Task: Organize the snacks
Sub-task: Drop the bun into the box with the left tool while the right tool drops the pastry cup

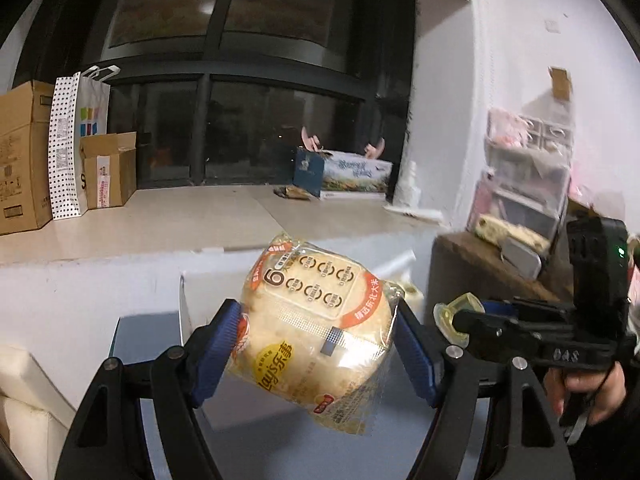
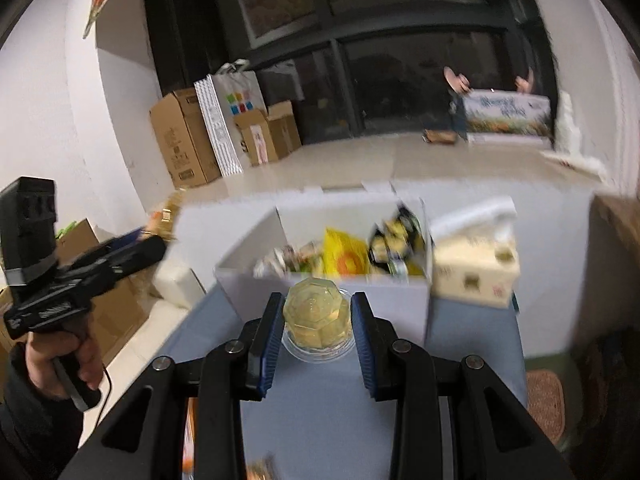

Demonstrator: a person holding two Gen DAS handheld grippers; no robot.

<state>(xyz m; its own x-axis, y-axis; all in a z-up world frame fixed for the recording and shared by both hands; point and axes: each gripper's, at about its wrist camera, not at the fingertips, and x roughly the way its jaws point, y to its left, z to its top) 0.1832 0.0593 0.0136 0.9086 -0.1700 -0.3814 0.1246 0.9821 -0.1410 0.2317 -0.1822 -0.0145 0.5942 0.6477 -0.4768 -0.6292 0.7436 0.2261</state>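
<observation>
My left gripper is shut on a Lay's rice cracker pack, clear wrap with orange trim, held above the blue table. My right gripper is shut on a clear yellow jelly cup, held just in front of the white box, which holds several yellow and black snack packets. The jelly cup also shows in the left wrist view, at the right gripper's tip. The left gripper also shows at the left of the right wrist view, its grip blurred.
A cream tissue box stands right of the white box. Cardboard boxes and a dotted paper bag stand on the window ledge, with a printed carton farther right. A wooden shelf with clear drawers is at the right.
</observation>
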